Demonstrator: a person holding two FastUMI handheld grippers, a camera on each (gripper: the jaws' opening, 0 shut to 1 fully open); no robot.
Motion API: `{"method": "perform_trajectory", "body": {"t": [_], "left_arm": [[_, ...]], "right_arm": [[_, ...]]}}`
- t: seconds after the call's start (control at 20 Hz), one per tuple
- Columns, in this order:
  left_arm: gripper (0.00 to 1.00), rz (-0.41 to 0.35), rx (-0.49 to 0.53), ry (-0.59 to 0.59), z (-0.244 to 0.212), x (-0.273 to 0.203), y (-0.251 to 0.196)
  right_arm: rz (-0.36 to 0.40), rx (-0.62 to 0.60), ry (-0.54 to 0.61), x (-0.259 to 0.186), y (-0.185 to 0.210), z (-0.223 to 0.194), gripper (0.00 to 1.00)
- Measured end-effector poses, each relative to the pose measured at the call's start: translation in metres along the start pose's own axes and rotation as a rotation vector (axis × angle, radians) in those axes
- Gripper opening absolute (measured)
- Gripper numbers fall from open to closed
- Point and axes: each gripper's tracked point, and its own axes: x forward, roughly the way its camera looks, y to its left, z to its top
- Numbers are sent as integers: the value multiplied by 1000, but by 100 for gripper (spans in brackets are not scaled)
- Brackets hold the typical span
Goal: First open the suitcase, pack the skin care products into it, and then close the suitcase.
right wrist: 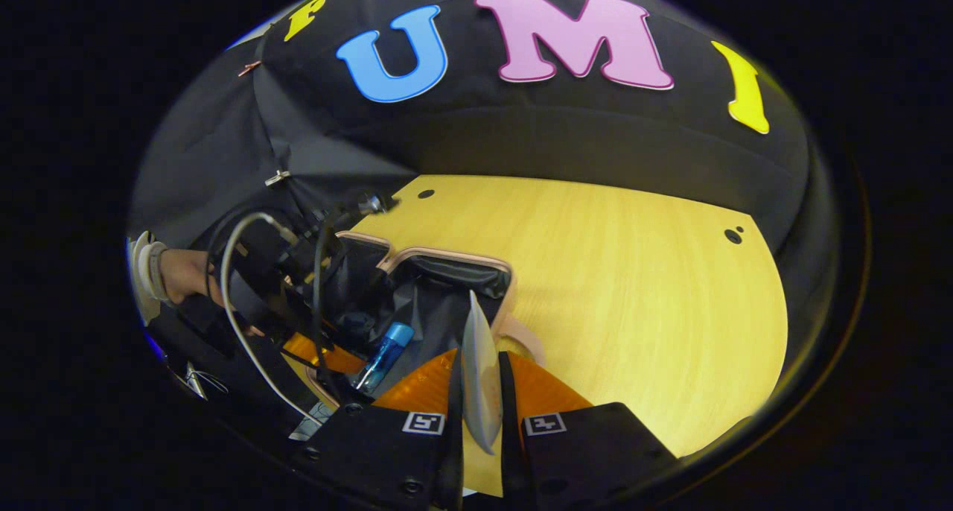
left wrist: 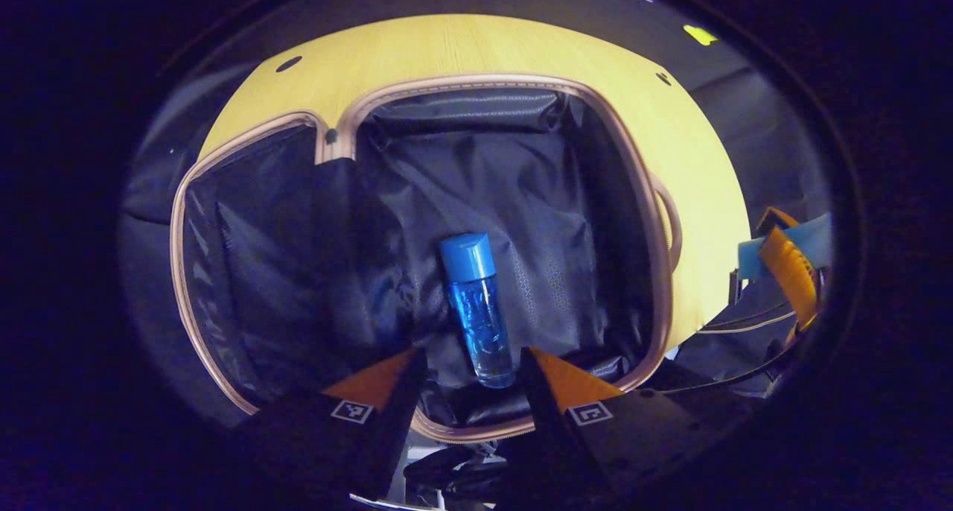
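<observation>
The left gripper (left wrist: 470,358) hangs spread wide above the one blue bottle (left wrist: 476,308) lying near the front edge of the open suitcase (left wrist: 655,220) on the table (right wrist: 633,287), while the right gripper (right wrist: 480,366) is clamped on one thin pale tube (right wrist: 480,369).

Bench (right wrist: 633,287): pale yellow wood-grain top with small dark holes near its edges. Booth wall (right wrist: 521,138): black cloth behind the bench.
</observation>
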Motion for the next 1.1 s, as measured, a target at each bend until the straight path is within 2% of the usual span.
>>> {"method": "perform_trajectory", "body": {"t": [0.1, 0.2, 0.4, 0.6, 0.75, 0.85, 0.9, 0.95, 1.0, 1.1], "left_arm": [[82, -62, -38, -68, -3, -23, 6], [82, -73, -80, -118, -8, -41, 24], [82, 6, -197, -174, -38, -60, 91], [82, 34, -361, -182, -79, -69, 143], [82, 47, -450, -217, -90, -84, 176], [82, 60, -492, -233, -95, -91, 191], [82, 71, -510, -228, -99, -88, 196], [82, 83, -525, -222, -103, -88, 205], [82, 89, -533, -227, -101, -90, 211], [83, 89, -540, -248, -90, -92, 221]], "right_arm": [[63, 27, 56, 14, 21, -8, 24], [120, 64, 126, 30, 43, -20, 24], [176, 137, 311, 72, 72, -59, 24], [257, 178, 525, 93, 102, -106, 24], [221, 221, 660, 108, 105, -144, 24], [198, 280, 636, 117, 101, -138, 25], [180, 285, 640, 113, 97, -139, 35], [171, 283, 641, 112, 96, -138, 26], [183, 296, 630, 113, 103, -134, 24], [237, 324, 596, 112, 124, -118, 62]]}}
